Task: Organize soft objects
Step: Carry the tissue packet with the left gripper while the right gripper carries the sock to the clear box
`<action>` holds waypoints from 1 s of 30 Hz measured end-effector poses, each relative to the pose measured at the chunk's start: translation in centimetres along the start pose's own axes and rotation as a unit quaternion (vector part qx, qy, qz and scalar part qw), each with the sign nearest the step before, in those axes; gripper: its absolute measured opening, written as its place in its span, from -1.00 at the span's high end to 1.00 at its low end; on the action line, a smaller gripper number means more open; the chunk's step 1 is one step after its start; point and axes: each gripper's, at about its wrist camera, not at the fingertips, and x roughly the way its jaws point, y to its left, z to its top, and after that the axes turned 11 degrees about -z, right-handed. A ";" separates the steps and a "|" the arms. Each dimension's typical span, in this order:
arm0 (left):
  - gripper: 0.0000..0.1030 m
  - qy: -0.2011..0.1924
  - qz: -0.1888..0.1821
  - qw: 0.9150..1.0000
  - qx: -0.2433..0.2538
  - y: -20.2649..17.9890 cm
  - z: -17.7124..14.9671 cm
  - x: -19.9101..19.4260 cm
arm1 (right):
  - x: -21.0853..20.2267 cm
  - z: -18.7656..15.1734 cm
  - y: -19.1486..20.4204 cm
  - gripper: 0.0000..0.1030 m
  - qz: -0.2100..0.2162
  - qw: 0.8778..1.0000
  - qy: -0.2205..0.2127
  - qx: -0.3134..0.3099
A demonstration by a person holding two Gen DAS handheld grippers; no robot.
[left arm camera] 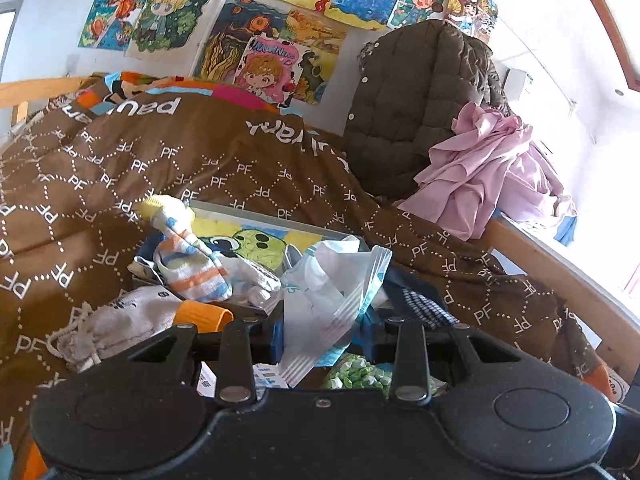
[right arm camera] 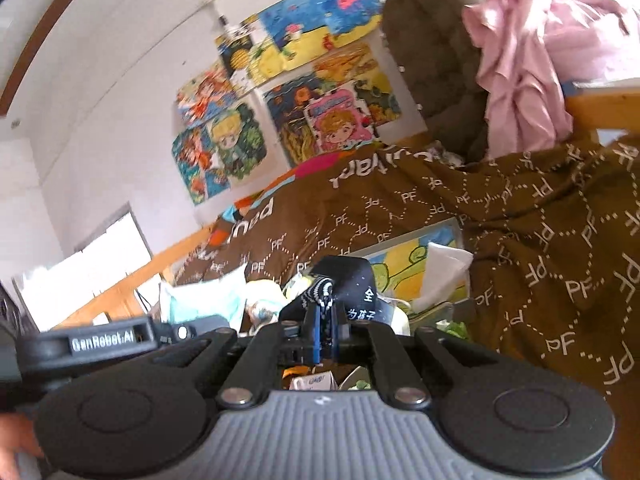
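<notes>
Two grippers worked above a cluttered brown patterned quilt: the left gripper clamped a crinkled white-and-blue plastic packet, the right gripper pinched a dark printed cloth by its near edge, a thin hold that could slip.

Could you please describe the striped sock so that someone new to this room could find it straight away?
Start from the brown quilt with white PF lettering that covers the bed. In the clutter at its near edge, beside the crumpled white wrapper, lies the sock. It alone is white with orange and blue stripes and a yellow toe.
</notes>
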 end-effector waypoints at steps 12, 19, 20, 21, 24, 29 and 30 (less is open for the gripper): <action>0.28 0.004 -0.025 1.000 0.002 -0.5 0.1 1.5 | 2.2 2.0 -5.7 0.89 -0.005 0.996 0.010 0.091; 0.28 0.023 -0.041 0.999 0.026 -0.5 1.3 5.1 | 6.7 3.5 -2.9 0.89 -0.019 1.000 -0.015 -0.007; 0.28 0.026 -0.040 0.998 0.030 -0.4 1.5 6.0 | 7.7 3.7 -2.6 0.89 -0.018 1.000 -0.016 -0.014; 0.28 0.029 -0.038 0.998 0.035 -0.3 1.8 7.0 | 8.5 3.8 -2.5 0.89 -0.016 1.000 -0.015 -0.017; 0.28 0.034 -0.038 0.998 0.042 0.2 2.6 9.8 | 11.2 4.4 -2.6 0.89 -0.015 1.000 -0.005 -0.017; 0.28 0.039 -0.023 0.998 0.031 2.0 3.9 14.9 | 15.2 5.3 -2.9 0.88 -0.030 0.999 0.031 -0.028; 0.28 0.042 -0.018 0.999 0.026 2.5 4.1 15.9 | 15.9 5.3 -3.0 0.88 -0.030 0.998 0.036 -0.030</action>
